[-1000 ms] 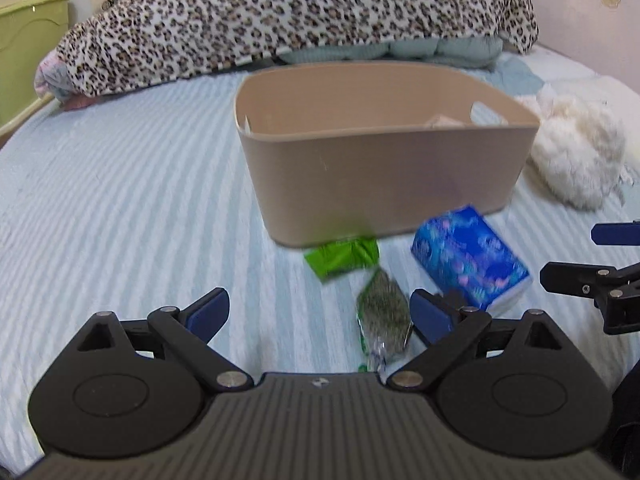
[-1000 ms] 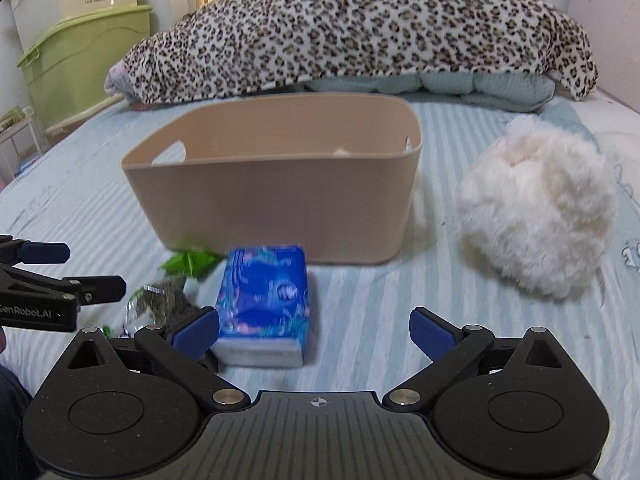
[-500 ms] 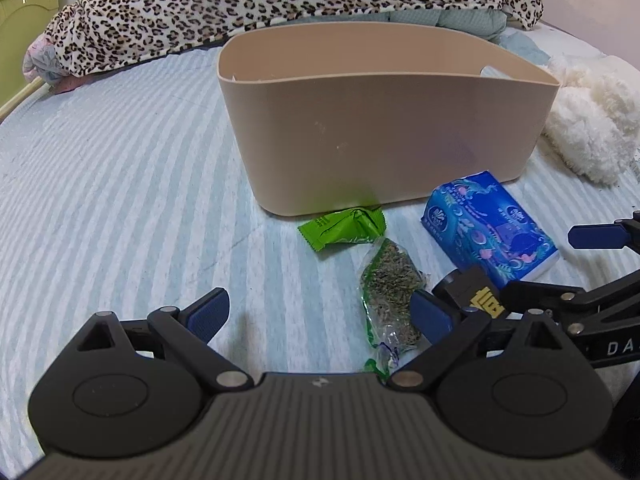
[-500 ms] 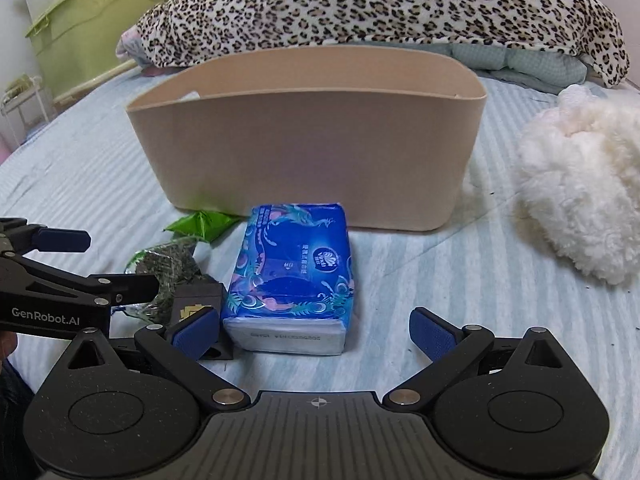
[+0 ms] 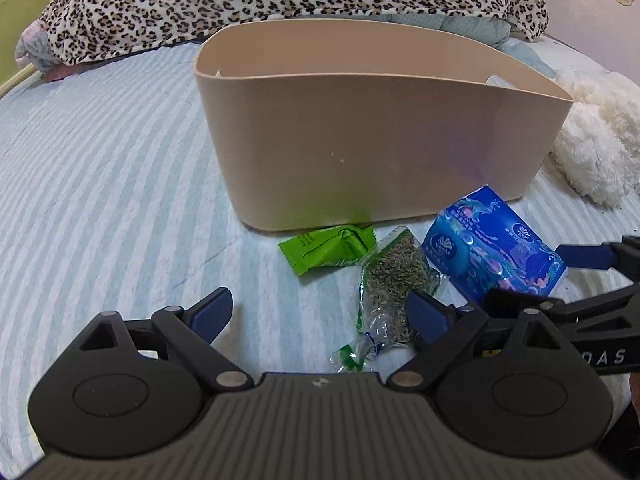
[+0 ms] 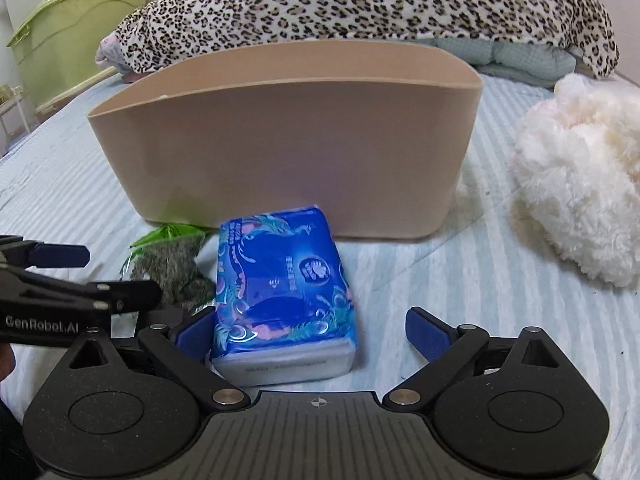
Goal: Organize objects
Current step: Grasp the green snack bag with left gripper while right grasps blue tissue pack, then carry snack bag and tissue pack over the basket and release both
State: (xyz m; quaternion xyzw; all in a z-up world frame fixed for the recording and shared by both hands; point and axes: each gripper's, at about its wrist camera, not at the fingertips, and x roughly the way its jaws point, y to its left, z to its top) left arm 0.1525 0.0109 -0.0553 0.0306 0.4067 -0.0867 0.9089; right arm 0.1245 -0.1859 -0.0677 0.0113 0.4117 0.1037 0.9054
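A beige plastic bin (image 5: 360, 128) (image 6: 288, 128) stands on the striped bed. In front of it lie a green snack packet (image 5: 328, 248) (image 6: 168, 234), a clear bag of dried herbs (image 5: 390, 284) (image 6: 172, 268) and a blue tissue pack (image 5: 492, 250) (image 6: 280, 280). My left gripper (image 5: 320, 314) is open, low over the sheet, with the herb bag by its right finger. My right gripper (image 6: 312, 330) is open around the near end of the tissue pack, its left finger against the pack.
A white fluffy plush (image 6: 580, 192) (image 5: 600, 140) lies right of the bin. A leopard-print blanket (image 6: 360, 4) is heaped along the back. Green storage boxes (image 6: 76, 32) stand beyond the bed's left edge.
Both grippers have moved forward and lower toward the objects. The tissue pack now sits between the right gripper's fingers, and the herb bag is closer to the left gripper.
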